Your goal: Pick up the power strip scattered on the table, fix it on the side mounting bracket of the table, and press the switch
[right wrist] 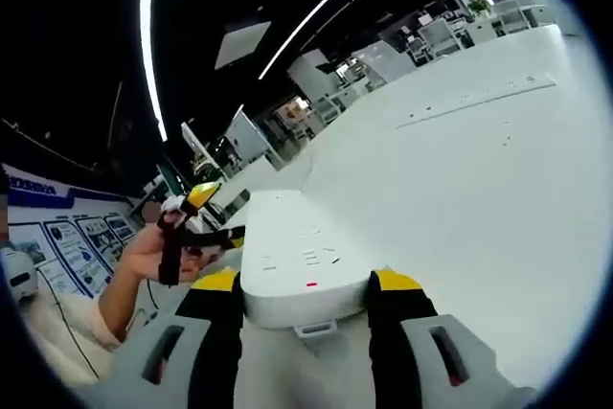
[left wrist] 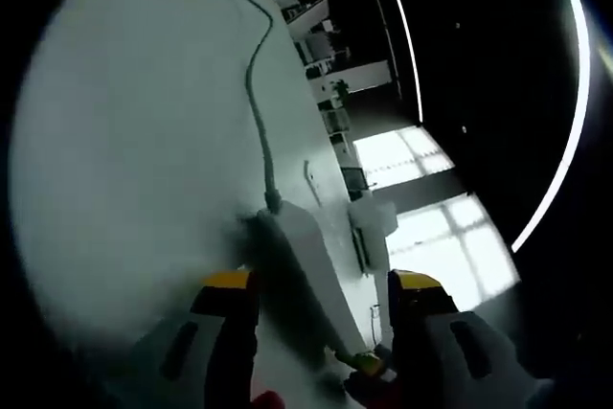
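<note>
The white power strip (left wrist: 306,265) lies along the white table (left wrist: 134,141). Its grey cable (left wrist: 257,93) runs away from its far end. My left gripper (left wrist: 324,284) is open, its yellow-tipped jaws standing wide on either side of the strip's near part. In the right gripper view the power strip (right wrist: 297,256) fills the gap between the jaws, with a small red mark on its top. My right gripper (right wrist: 305,284) is shut on its near end. The left gripper (right wrist: 192,222), held by a hand, shows to the left of the strip.
A white fitting (left wrist: 372,219) with a dark slot sits at the table's edge beside the strip. A long recessed strip (right wrist: 479,98) crosses the table (right wrist: 460,198) farther off. Shelves and bright windows (left wrist: 421,208) lie beyond the edge. Posters (right wrist: 67,237) stand at the left.
</note>
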A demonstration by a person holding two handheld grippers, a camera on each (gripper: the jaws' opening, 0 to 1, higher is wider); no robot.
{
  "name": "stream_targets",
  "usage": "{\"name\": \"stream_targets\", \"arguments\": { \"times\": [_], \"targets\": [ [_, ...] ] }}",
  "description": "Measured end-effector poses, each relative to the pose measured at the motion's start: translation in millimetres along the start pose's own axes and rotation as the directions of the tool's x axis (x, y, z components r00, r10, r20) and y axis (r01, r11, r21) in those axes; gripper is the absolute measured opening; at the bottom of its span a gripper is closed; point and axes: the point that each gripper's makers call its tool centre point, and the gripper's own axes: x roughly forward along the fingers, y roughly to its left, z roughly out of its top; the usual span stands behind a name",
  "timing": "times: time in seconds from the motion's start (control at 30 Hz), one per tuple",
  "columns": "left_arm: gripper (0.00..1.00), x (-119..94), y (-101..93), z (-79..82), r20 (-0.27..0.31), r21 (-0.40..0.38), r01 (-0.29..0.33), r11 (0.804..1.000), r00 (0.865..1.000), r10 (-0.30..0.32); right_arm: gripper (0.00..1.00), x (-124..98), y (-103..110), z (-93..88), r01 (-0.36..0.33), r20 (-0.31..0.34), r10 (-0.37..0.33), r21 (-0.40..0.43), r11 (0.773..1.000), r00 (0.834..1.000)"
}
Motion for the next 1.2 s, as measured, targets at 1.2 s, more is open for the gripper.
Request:
{"name": "stream_targets", "arguments": {
  "times": [1.2],
  "targets": [
    [0.55,39,10.5,-9.7,-0.02,0.014,-0.078,0.997,0.997,0.078,0.48,0,0,-3.7,0.013,-0.004,-0.014,-0.064,0.998,1.0]
  ]
}}
